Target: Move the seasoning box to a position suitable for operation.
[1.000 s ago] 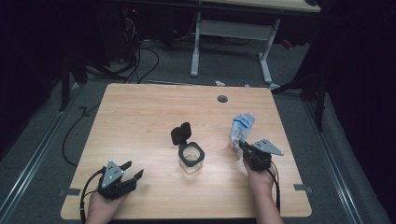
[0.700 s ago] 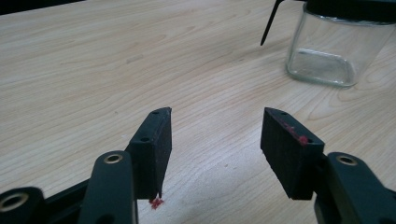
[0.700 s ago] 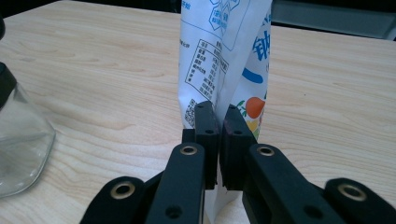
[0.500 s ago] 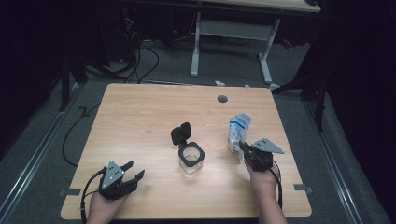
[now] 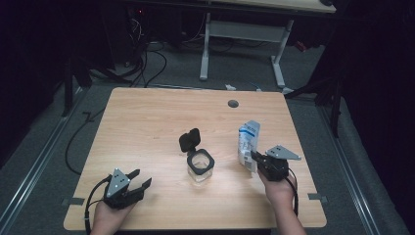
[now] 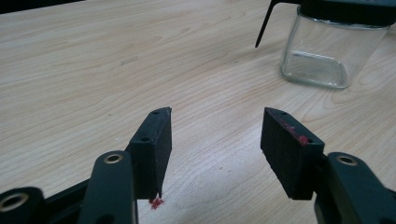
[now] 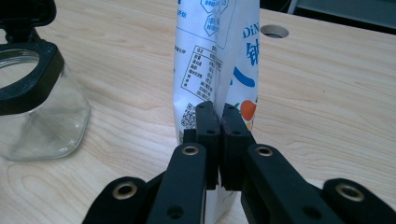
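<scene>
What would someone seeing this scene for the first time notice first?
The white and blue printed pouch stands upright at the table's right side, its edge pinched in the right gripper. At the middle stands an empty clear glass jar with its black flip lid open. The left gripper rests open near the front left corner.

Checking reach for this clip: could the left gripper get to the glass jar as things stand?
Probably yes. The left gripper is open and holds nothing, and bare table lies between it and the glass jar. The right gripper, shut on the pouch, is beyond the jar.
</scene>
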Available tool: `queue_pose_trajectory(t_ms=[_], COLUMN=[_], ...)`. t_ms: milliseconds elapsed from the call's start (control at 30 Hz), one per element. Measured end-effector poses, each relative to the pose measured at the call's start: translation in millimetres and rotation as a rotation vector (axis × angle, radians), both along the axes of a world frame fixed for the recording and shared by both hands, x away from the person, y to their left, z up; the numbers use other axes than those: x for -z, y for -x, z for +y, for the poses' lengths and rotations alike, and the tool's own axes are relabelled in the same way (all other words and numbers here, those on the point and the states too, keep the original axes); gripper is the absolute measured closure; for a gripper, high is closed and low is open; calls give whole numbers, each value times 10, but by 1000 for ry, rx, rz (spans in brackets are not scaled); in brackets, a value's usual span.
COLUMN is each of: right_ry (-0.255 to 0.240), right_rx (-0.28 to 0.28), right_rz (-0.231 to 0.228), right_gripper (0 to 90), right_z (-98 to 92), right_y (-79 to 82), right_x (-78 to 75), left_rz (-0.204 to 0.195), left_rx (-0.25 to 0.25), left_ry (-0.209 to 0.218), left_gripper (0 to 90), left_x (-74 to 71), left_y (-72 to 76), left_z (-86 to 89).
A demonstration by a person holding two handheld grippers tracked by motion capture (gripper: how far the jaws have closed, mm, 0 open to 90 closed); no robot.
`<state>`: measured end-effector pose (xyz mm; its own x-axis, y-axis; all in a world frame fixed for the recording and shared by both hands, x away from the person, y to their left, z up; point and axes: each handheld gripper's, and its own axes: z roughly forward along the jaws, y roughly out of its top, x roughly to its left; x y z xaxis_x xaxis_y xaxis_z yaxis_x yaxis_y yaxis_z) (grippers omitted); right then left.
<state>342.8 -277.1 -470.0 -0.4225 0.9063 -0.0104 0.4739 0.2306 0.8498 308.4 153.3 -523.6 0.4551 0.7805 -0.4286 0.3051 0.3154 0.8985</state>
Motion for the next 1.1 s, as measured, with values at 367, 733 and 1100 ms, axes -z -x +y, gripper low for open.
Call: queue_pose_trajectory(t_ms=[367,733,1100], right_ry=[60,116,194], right_rx=[-70,-143,-205], right_rz=[67,158,239], right_gripper=[891,893,894], right_z=[15,65,138], right_y=[41,92,123], right_x=[-159,-314,-439], left_rz=[-6,-4,-15], left_rx=[4,12,26], left_ry=[5,6,12], left_gripper=[435,434,434], left_x=[13,19,14], left_y=[-9,-10,15], left_z=[-3,-18,-50])
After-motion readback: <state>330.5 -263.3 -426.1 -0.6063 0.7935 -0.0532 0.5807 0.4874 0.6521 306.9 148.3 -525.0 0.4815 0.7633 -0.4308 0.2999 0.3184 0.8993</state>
